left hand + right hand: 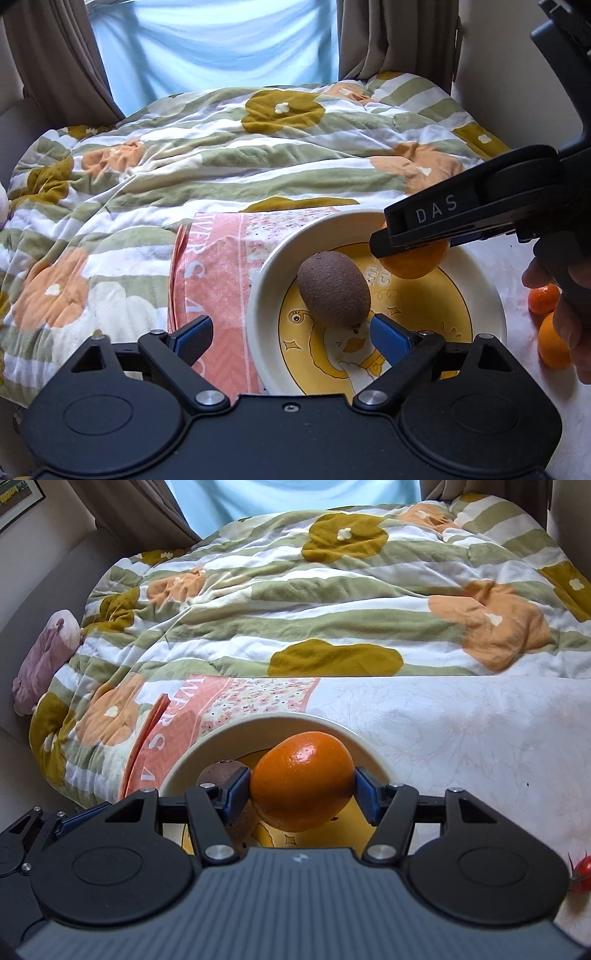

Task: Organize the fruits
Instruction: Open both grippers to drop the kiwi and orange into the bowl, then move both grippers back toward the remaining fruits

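Your right hand-held gripper [303, 782] held the orange [301, 781] over the duck plate [266, 280]. Left hand-held gripper [291, 338] stood wide, kiwi [332, 288] released. Lower beside kiwi, then let go.

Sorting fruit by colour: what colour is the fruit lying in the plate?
Brown: the kiwi, clearest in the left wrist view.
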Motion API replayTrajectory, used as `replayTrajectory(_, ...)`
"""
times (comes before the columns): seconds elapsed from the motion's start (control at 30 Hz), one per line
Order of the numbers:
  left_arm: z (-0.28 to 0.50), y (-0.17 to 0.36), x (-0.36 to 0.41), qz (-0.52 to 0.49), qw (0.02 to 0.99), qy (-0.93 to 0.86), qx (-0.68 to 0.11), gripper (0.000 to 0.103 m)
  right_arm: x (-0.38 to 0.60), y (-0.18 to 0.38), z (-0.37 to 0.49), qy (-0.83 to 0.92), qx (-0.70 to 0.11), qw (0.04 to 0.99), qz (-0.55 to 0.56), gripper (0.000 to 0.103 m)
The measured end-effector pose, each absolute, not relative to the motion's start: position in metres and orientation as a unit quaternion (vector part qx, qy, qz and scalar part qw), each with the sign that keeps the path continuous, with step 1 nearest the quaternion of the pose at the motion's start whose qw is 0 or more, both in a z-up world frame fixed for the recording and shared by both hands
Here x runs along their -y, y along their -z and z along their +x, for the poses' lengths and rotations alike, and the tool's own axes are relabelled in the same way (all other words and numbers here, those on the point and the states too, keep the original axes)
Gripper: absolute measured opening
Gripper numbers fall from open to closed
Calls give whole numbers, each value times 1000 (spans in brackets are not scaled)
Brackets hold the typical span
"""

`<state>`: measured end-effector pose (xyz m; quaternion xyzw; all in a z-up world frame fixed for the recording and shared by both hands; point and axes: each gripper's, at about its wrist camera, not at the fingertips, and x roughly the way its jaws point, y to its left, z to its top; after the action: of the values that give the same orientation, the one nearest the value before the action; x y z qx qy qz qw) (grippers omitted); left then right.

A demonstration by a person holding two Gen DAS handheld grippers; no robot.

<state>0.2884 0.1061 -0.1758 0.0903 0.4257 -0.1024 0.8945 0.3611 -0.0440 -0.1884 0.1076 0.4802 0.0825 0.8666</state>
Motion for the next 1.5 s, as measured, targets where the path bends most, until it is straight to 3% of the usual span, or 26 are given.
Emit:
replayTrajectory(0.33,284,174,-103,95,898,84,-421,94,47,193,362,-82,-477,869,99,77)
replayTrajectory(0.43,281,173,-100,103,898,84,-420,94,47,187,358,-95,-478,868,93,103)
replayTrajectory(0.8,268,160,-101,102,903,82,-410,94,45,169,339,-90,-460,880,78,103)
replayTrajectory(1.5,203,74,-98,84,929,116,-340,95,73,76,230,-13,-374,926,54,103)
